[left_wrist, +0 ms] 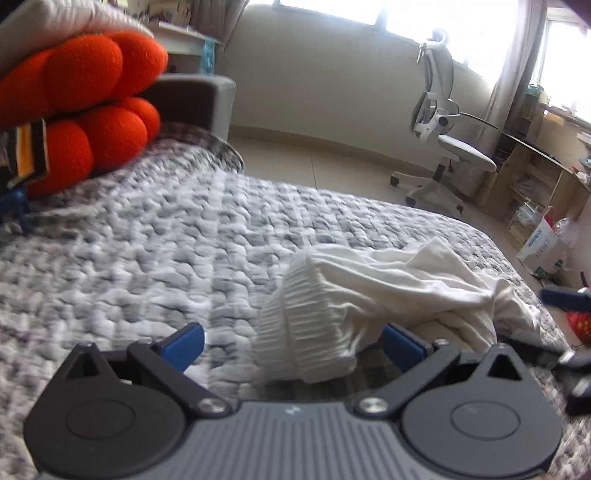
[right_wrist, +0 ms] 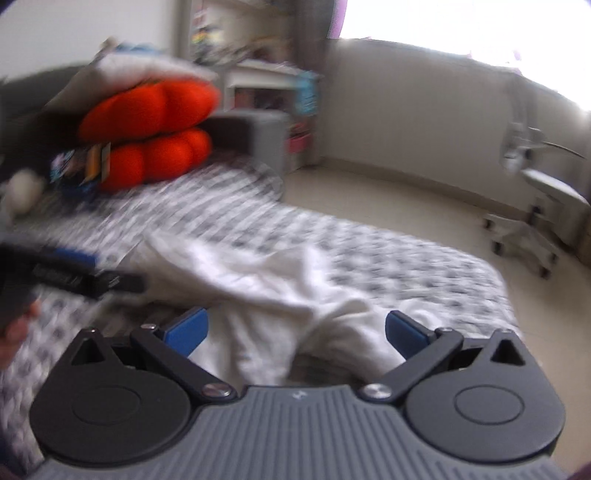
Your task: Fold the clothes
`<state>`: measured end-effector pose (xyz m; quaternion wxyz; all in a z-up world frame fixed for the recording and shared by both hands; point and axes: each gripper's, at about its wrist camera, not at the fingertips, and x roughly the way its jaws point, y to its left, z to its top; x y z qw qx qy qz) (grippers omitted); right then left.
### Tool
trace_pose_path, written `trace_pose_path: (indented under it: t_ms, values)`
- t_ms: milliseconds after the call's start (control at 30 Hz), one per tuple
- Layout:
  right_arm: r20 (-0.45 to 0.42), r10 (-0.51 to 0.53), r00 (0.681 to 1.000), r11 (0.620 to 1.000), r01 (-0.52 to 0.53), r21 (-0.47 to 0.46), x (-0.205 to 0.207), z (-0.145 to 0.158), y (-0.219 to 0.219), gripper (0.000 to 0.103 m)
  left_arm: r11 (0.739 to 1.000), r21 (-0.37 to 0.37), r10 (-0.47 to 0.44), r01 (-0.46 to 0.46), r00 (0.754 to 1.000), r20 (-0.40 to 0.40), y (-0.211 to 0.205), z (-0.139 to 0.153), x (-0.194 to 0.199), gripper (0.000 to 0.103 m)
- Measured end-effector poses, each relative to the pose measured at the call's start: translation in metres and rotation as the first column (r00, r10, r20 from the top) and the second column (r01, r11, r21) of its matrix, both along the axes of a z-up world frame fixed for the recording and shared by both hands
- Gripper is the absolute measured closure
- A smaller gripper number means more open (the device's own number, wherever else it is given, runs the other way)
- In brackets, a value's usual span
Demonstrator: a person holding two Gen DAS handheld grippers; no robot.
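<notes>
Left wrist view is showing the left gripper spread wide, its 2 blue fingers gripping nothing, while the ribbed end of a crumpled white garment is lying between them on the grey quilted bedcover. The garment is bunching up toward the right edge of the bed. An orange cushion is sitting at the far left on the bedcover, with a pale pillow lying on top of it. Beyond the bed a white office chair is standing on the floor near a wooden shelf unit, whose shelves are holding small items too blurred to name; a white bag is leaning beside it.

The right wrist view, heavily blurred, is showing the right gripper also wide open and clasping nothing, with the garment's folds lying between its fingers. Only this view is showing the left gripper from the side, at the left edge, and part of a hand below it. The shelf unit and bag are appearing only in the left view.
</notes>
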<state>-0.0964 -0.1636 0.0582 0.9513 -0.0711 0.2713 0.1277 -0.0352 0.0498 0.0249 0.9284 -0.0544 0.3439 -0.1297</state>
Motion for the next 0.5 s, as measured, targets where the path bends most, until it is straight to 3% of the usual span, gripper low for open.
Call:
trace_pose_path:
  t_ms: [67, 100, 133, 167, 200, 233, 333, 500]
  values:
    - [0.016, 0.02, 1.0, 1.0, -0.02, 0.011, 0.0, 0.01, 0.002, 0.03, 0.999, -0.031, 0.015, -0.016, 1.0, -0.018, 0.001, -0.004, 0.007, 0.006]
    - [0.025, 0.029, 0.999, 0.999, -0.03, 0.016, -0.001, 0.015, 0.003, 0.047, 0.998, -0.053, 0.019, -0.021, 1.0, -0.022, 0.002, -0.006, 0.009, 0.021]
    - [0.033, 0.039, 0.999, 0.999, -0.04, 0.021, -0.001, 0.021, 0.004, 0.062, 0.997, -0.081, 0.014, -0.017, 0.999, -0.033, 0.004, -0.004, 0.011, 0.043]
    - [0.041, 0.049, 0.998, 0.998, -0.05, 0.026, -0.001, 0.026, 0.004, 0.066, 0.994, -0.108, 0.009, -0.014, 0.999, -0.045, 0.005, -0.003, 0.013, 0.055]
    - [0.05, 0.058, 0.997, 0.998, -0.06, 0.031, -0.001, 0.031, 0.005, 0.079, 0.991, -0.136, 0.003, -0.01, 0.998, -0.057, 0.007, -0.002, 0.015, 0.072]
    - [0.058, 0.068, 0.996, 0.997, -0.07, 0.036, -0.002, 0.036, 0.006, 0.085, 0.987, -0.162, 0.007, -0.017, 0.998, -0.059, 0.012, 0.003, 0.015, 0.081]
    - [0.084, 0.096, 0.992, 0.994, -0.1, 0.05, -0.002, 0.051, 0.009, 0.092, 0.977, -0.208, 0.038, -0.039, 0.999, -0.006, 0.027, 0.03, 0.007, 0.082]
    - [0.143, 0.147, 0.979, 0.985, -0.159, 0.073, -0.007, 0.082, 0.011, 0.093, 0.962, -0.268, 0.103, -0.052, 0.978, 0.179, 0.067, 0.099, -0.029, 0.083]
